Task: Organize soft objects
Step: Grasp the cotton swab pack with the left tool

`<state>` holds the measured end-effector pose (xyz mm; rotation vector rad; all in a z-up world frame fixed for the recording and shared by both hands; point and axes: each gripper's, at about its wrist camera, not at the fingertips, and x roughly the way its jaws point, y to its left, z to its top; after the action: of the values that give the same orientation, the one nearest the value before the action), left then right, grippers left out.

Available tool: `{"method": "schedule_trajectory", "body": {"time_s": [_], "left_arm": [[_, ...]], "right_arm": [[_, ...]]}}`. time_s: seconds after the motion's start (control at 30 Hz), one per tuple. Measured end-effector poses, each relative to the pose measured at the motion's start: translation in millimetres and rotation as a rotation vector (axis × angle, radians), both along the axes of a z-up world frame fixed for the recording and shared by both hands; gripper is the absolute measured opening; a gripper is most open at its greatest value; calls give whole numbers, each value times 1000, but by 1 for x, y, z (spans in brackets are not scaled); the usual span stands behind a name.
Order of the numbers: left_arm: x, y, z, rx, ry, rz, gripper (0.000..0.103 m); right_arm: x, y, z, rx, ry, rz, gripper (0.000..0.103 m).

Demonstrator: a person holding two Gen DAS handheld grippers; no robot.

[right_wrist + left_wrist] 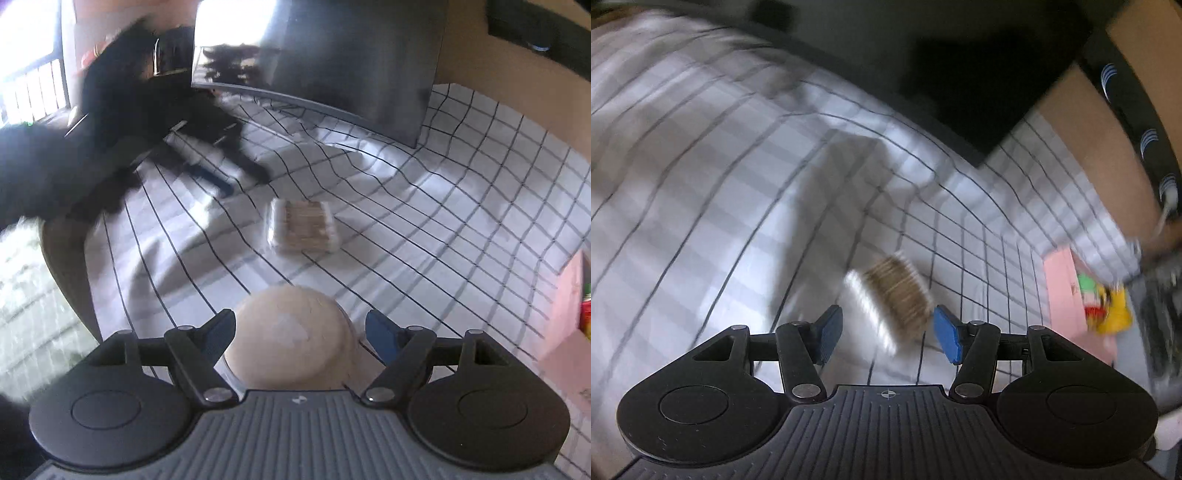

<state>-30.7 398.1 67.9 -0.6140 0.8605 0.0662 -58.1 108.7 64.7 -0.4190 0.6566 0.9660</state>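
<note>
Left hand-held gripper (888,332) apart, hovering over a clear pack of cotton swabs (892,299) on the checked tabletop (701,184). Right hand-held gripper (300,332) apart around a round beige pad container (290,343), pads not pressing it.

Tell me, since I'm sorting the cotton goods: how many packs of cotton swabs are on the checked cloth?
1. The pack of cotton swabs lies mid-cloth, ahead of the right gripper and just ahead of the left gripper. Others may be out of view.
</note>
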Motion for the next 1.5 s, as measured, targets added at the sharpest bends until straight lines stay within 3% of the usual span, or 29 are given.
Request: {"method": "schedule_trajectory", "body": {"time_s": [0.13,0.3,0.33,0.47,0.67,0.8,0.9,0.97,1.2,1.33,1.5], "left_arm": [[57,-8,-2,138,74,-269,59],[89,-50,-17,411,200,-520,63],[88,-62,-20,466,184,-564,63],[88,-88,-23,476,169,-685,67],[96,-92,-25,416,182,-708,67],[100,-91,-16,357,185,-715,65],[99,-106,-19,397,195,-747,67],[98,-115,-23,442,204,-770,74],[100,-137,-41,549,251,-777,88],[110,-127,-42,480,245,-707,88],[114,-116,-38,408,207,-610,80]], "right_arm": [[-4,-19,-5,-56,-14,-53,78],[0,-44,-13,-68,19,-180,78],[4,-50,-16,-61,40,-221,78],[21,-72,-32,-34,132,-378,78],[34,-88,-54,-9,263,-477,80],[30,-84,-58,-16,230,-464,86],[29,-79,-61,-27,224,-441,97],[28,-74,-63,-45,215,-426,102],[26,-69,-65,-75,186,-397,103],[25,-70,-66,-70,181,-395,103],[25,-70,-66,-79,177,-373,103]]}}
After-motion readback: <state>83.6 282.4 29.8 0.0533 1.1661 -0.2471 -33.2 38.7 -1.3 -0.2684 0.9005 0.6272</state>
